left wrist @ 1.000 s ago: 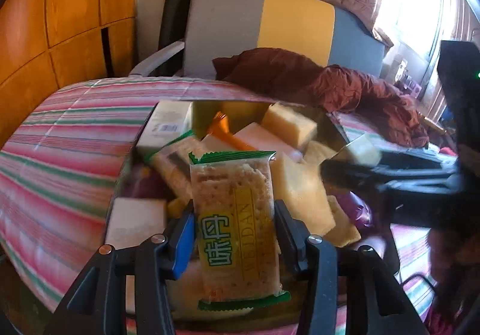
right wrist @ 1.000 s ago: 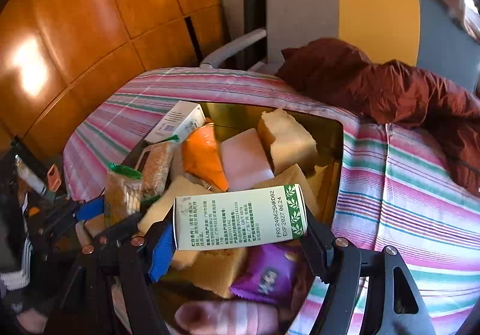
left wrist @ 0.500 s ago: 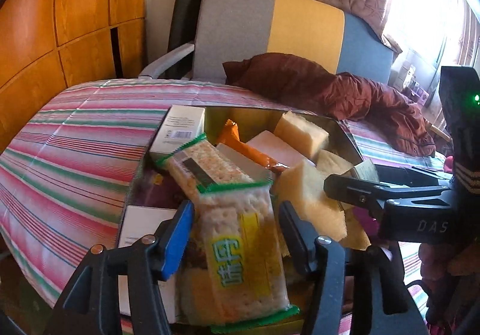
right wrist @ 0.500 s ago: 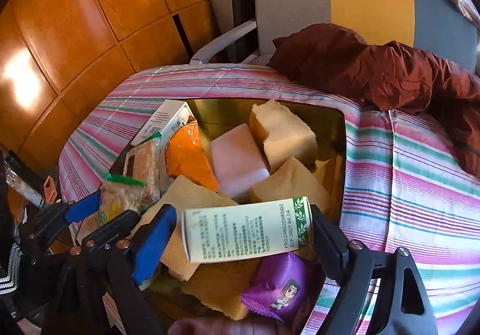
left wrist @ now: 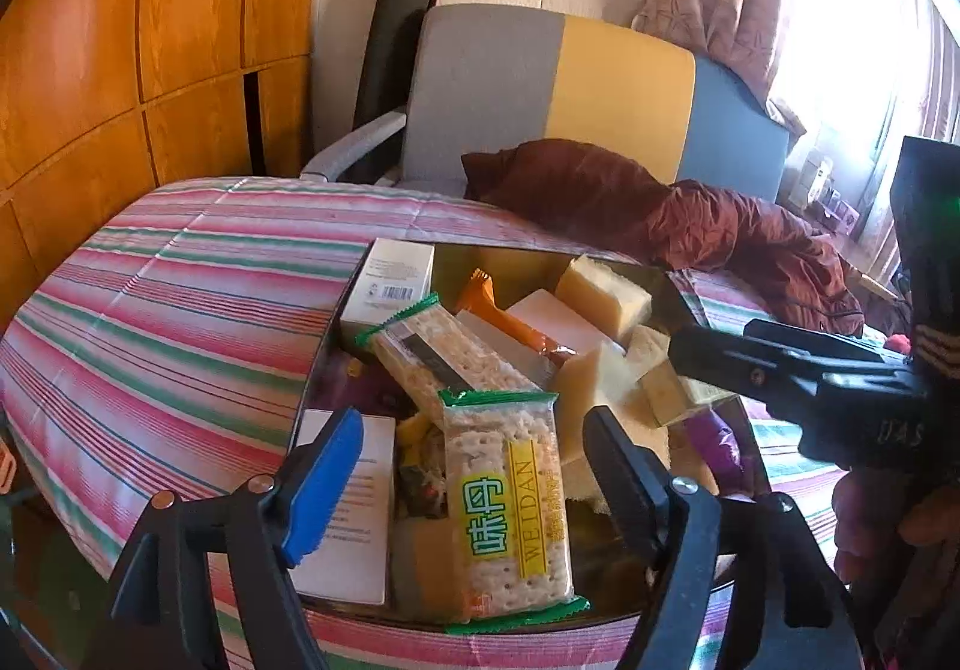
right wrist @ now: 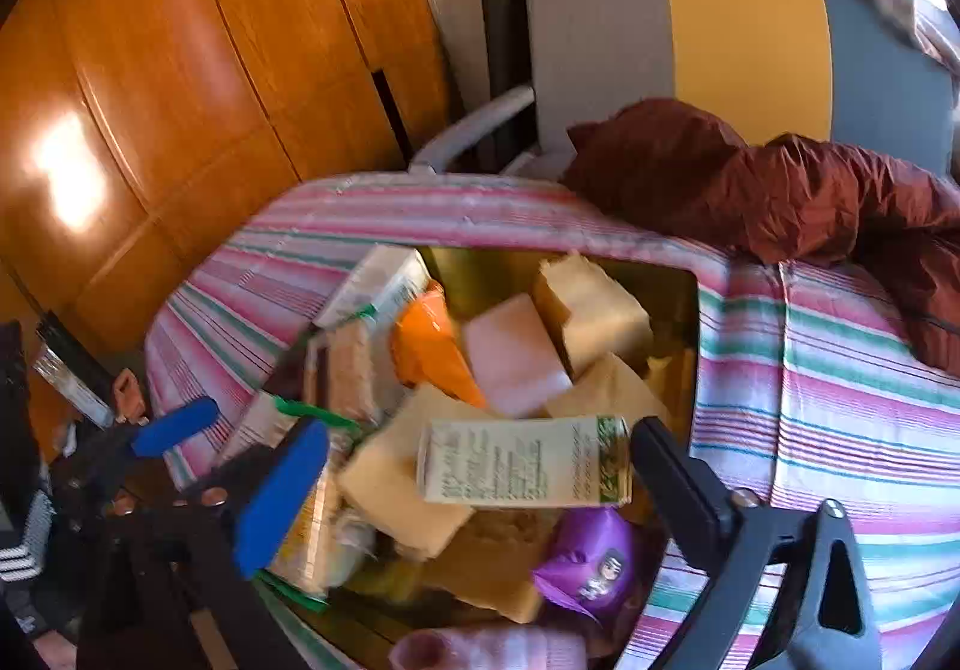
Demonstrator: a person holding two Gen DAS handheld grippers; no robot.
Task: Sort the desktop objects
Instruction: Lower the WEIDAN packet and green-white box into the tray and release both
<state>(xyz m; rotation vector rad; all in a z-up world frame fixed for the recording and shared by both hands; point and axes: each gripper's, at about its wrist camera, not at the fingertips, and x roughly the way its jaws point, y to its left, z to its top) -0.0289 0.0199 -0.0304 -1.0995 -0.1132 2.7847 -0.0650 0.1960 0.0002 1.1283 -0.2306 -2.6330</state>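
Note:
A gold tray (left wrist: 456, 262) on the striped table holds snack packs, sponges and boxes. My left gripper (left wrist: 474, 460) is open; a green-edged cracker pack (left wrist: 510, 514) lies in the tray between its fingers, touching neither. My right gripper (right wrist: 474, 478) is open; a white box with green print (right wrist: 528, 469) lies on the pile between its fingers, free of the blue pad. The right gripper also shows in the left wrist view (left wrist: 798, 376). A second cracker pack (left wrist: 444, 358), an orange packet (right wrist: 426, 346) and a purple packet (right wrist: 588, 562) lie in the tray.
A striped cloth (left wrist: 180, 298) covers the table. A brown jacket (left wrist: 672, 214) lies at its far right edge before a grey, yellow and blue chair (left wrist: 558, 93). Wooden panels (left wrist: 120, 39) stand at the left. White boxes (left wrist: 396, 280) sit at the tray's left side.
Both grippers opened. The left let the cracker pack drop into the tray; the right let go of the white box onto the pile. Both pulled back a little.

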